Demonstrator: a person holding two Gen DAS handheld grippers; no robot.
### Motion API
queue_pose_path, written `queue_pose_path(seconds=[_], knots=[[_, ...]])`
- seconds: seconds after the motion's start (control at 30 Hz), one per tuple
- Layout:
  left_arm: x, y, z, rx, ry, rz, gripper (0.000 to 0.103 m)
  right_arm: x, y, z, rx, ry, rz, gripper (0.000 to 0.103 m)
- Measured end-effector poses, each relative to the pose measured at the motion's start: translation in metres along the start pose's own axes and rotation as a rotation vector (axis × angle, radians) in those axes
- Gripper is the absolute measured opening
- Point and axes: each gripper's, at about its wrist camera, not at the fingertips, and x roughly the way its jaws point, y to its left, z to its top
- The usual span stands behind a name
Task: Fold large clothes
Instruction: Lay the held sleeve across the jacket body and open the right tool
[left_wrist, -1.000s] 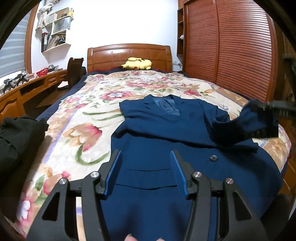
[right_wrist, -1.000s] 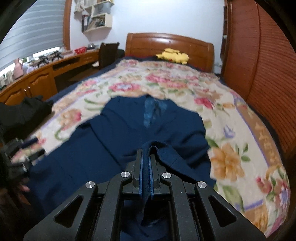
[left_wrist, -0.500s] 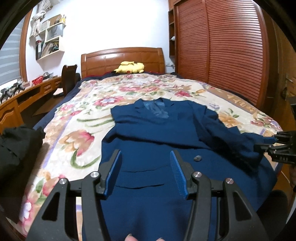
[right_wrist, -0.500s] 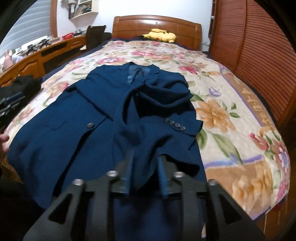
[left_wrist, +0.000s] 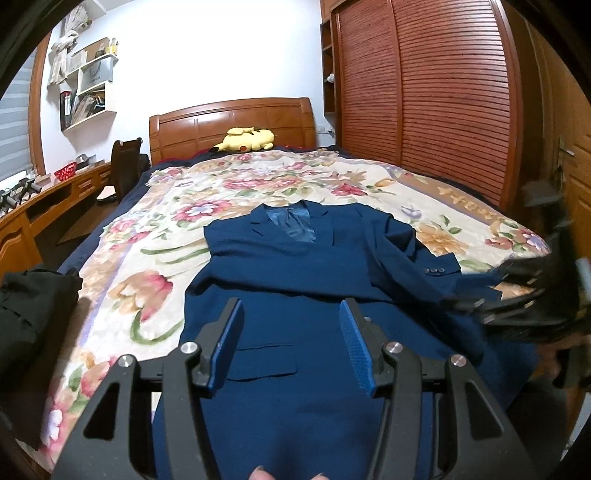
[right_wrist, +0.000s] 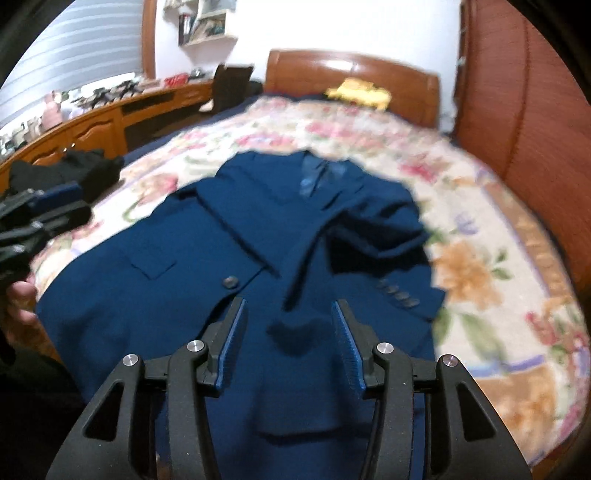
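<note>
While its blue-padded fingers (right_wrist: 341, 341) stand parted with nothing pinched between them, the right gripper (right_wrist: 288, 343) hangs over the lower front of the navy jacket (right_wrist: 207, 266); its jaws have just been opening, and only loose cloth shows below the gap. The left gripper (left_wrist: 291, 343) is likewise released, its fingers (left_wrist: 227, 341) apart above the jacket's hem side, near a flap pocket (left_wrist: 264, 360), gripping nothing.

The jacket lies face up on the bed (left_wrist: 155, 236), collar toward the wooden headboard (left_wrist: 232, 122) and hem toward the foot. One sleeve (right_wrist: 373, 236) is folded across the chest, its cuff with a row of small buttons (right_wrist: 399, 291) lying at the jacket's edge beside the floral bedspread. A single front button (right_wrist: 229, 282) shows near the middle.

Farther off, a yellow plush toy (left_wrist: 247, 138) rests against the headboard. A heap of black clothing (left_wrist: 33, 310) sits at the bed's corner on the left. A wooden counter (left_wrist: 44, 206) runs along the window wall, and a slatted wardrobe (left_wrist: 436, 96) stands on the opposite side.
</note>
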Motion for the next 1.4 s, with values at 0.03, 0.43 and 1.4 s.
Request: queue_pose_path(seconds=[0.03, 0.43, 1.4], knots=[[-0.001, 0.002, -0.001, -0.004, 0.002, 0.005, 0.053, 0.012, 0.001, 0.000, 0.003, 0.023, 0.006, 0.048], [-0.015, 0.033, -0.007, -0.041, -0.012, 0.051, 0.053, 0.070, -0.015, 0.018, 0.091, 0.173, 0.051, 0.002], [-0.004, 0.040, -0.013, -0.045, 0.009, 0.059, 0.053, 0.036, -0.012, 0.042, 0.178, 0.054, 0.057, 0.002]])
